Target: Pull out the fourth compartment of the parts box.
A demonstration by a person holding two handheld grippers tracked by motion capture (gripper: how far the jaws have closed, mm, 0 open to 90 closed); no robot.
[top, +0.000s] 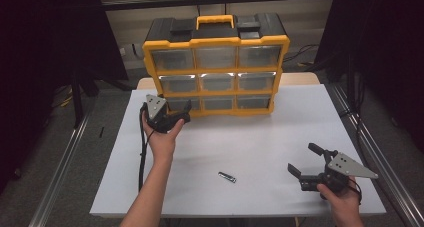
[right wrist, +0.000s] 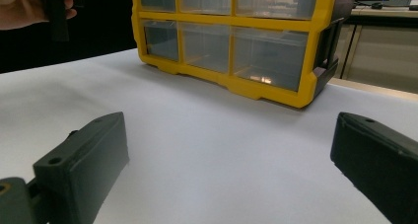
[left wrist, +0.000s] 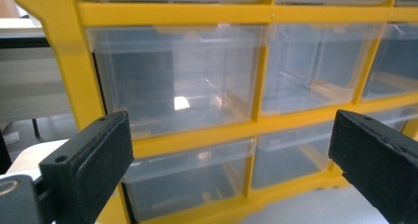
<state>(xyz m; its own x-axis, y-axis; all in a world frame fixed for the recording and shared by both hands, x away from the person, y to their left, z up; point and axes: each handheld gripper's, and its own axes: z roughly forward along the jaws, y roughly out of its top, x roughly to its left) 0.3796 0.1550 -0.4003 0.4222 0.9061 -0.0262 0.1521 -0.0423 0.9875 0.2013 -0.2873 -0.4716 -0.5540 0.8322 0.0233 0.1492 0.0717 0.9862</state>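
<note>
A yellow and black drawer cabinet (top: 216, 68) with several clear plastic drawers stands at the back middle of the white table (top: 260, 132). My left gripper (top: 186, 112) is held open right in front of the cabinet's lower left corner. In the left gripper view the open left gripper (left wrist: 231, 169) faces the yellow frame (left wrist: 197, 136) and a shut clear drawer (left wrist: 177, 81) at close range. My right gripper (top: 305, 159) stands open low over the table's front right, nothing between its jaws. The right gripper view has the right gripper (right wrist: 226, 169) open above bare table, the cabinet (right wrist: 222, 21) farther off.
A small flat metal piece (top: 227, 177) lies on the table near the front middle, left of the right gripper. Metal rails (top: 60, 157) run along both sides of the table. The hand holding the left gripper (right wrist: 24, 7) shows at the right gripper view's top left.
</note>
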